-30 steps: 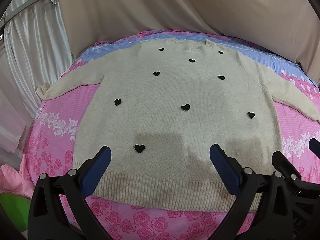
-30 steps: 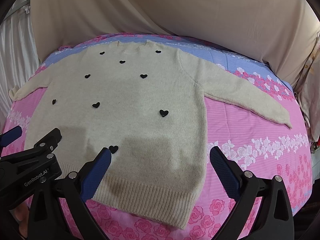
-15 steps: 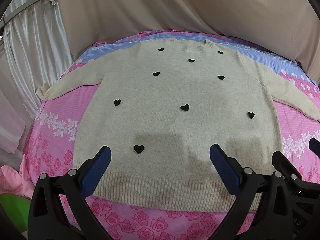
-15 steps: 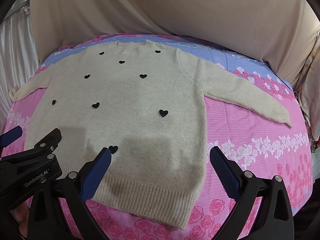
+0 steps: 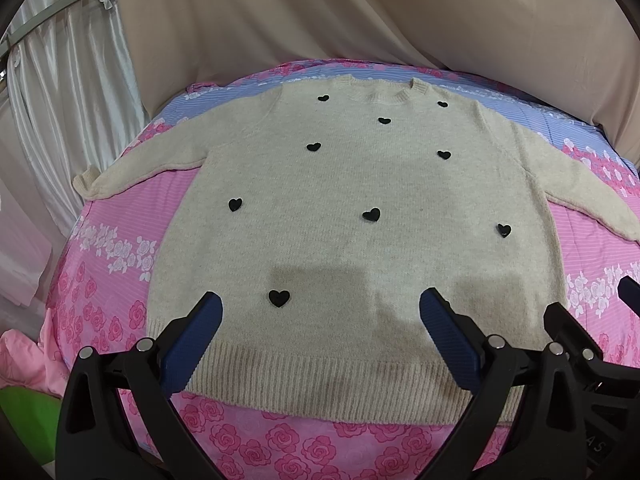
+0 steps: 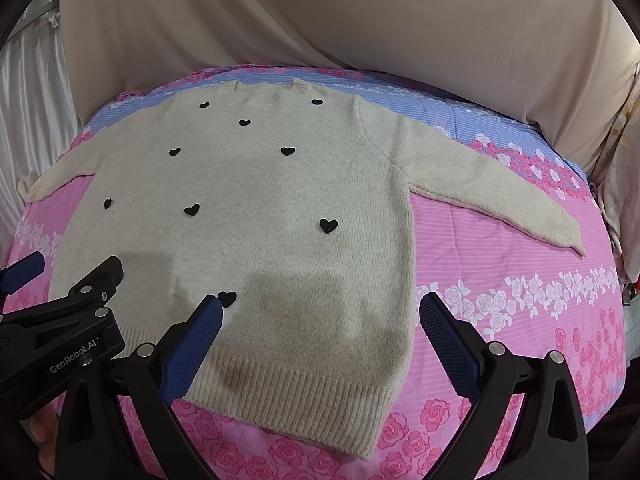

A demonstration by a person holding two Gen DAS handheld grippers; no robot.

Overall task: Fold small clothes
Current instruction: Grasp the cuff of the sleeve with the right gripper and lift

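Observation:
A cream knit sweater (image 5: 360, 248) with small black hearts lies flat, face up, on the pink rose bedsheet (image 5: 104, 280), sleeves spread to both sides and ribbed hem nearest me. It also shows in the right wrist view (image 6: 260, 240). My left gripper (image 5: 320, 320) is open and empty, hovering above the hem. My right gripper (image 6: 320, 320) is open and empty above the hem's right corner. The left gripper (image 6: 60, 280) shows at the left of the right wrist view, and the right gripper's fingers (image 5: 568, 320) at the right edge of the left wrist view.
Beige fabric (image 5: 360, 20) hangs behind the bed. White curtains (image 5: 60, 100) hang at the left. A pink cloth (image 5: 24, 360) and something green (image 5: 24, 420) lie at the bed's lower left. A blue floral band (image 6: 480, 120) runs across the far sheet.

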